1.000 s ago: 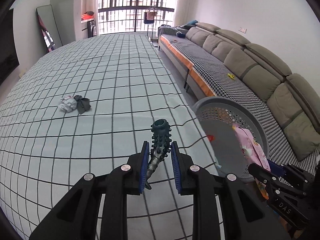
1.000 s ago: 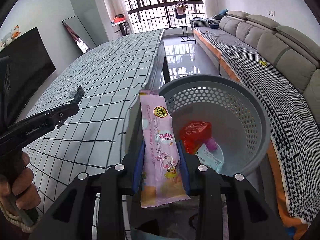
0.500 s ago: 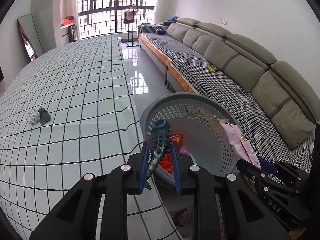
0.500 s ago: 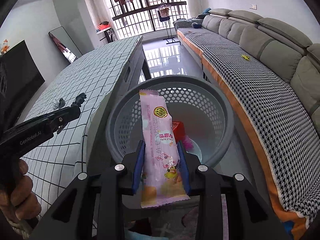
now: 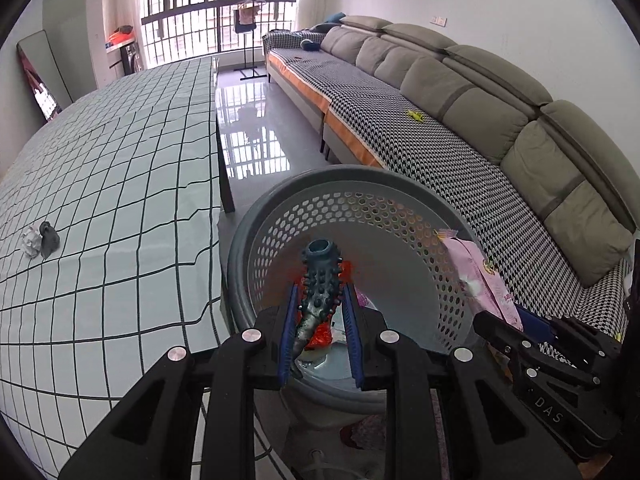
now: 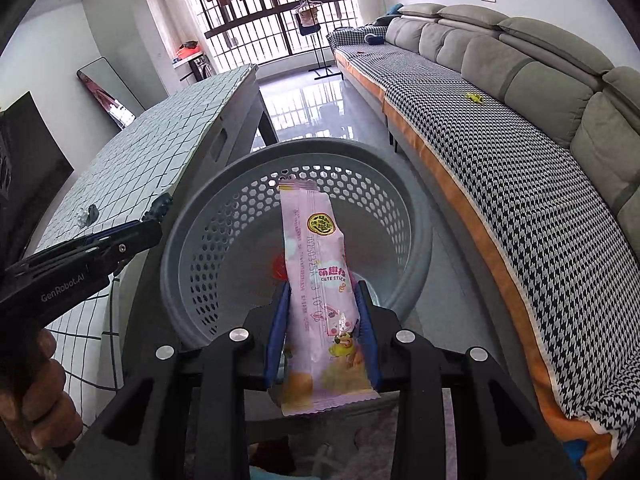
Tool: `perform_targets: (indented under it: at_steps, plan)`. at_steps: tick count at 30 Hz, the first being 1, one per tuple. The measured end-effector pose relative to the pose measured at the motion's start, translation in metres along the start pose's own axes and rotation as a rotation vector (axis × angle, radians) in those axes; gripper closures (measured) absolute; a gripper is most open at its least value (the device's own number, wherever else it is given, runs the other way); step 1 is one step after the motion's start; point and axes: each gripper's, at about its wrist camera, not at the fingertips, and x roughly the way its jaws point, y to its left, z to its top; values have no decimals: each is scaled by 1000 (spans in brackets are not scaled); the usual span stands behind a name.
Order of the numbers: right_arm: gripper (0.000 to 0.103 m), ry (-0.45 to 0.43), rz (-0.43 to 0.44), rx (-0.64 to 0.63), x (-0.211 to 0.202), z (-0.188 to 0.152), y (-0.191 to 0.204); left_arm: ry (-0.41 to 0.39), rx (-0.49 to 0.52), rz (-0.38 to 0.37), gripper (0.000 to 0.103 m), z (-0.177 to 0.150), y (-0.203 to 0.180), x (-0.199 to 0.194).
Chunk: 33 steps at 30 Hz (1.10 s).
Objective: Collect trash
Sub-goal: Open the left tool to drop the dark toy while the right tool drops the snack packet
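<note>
A grey basket [image 6: 416,236] with lots of little holes stands on the floor between the surface [image 5: 100,184] and the long sofa [image 5: 500,120]. Inside it lies something red [image 6: 278,268] and a bit of other trash (too hidden to name).

The left gripper [image 5: 322,330] has its blue fingers [image 5: 289,334] closed tight on a dark bumpy tube [image 5: 322,280]. The tube sticks up over the open basket. From the other camera this gripper shows from the side, and its black body reads "GenRobot.AI".

The right gripper [image 6: 322,332] pinches a pink wrapper [image 6: 316,264] between its fingers [image 6: 278,328], which stand only a little way apart. The wrapper hangs over the basket too. It has a round yellow badge, the words "CUTE STICK", and some small printed numbers down one side. In the left view the right gripper's body reads "DAS".

Two small crumpled bits [image 5: 40,240], one white and one dark, lie touching on the checked surface, well apart from the basket.
</note>
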Motion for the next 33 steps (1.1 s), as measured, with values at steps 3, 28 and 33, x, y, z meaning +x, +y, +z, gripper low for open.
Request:
perform_targets:
  at_steps: [3, 28, 33]
  plan:
    - [71, 6, 0, -1, 8, 2, -2, 9, 9, 4, 81, 1, -1, 7]
    - [70, 32, 9, -34, 34, 14, 3, 39, 16, 38, 80, 3, -7, 24]
    - [58, 12, 9, -4, 30, 15, -3, 24, 13, 40, 60, 3, -5, 20]
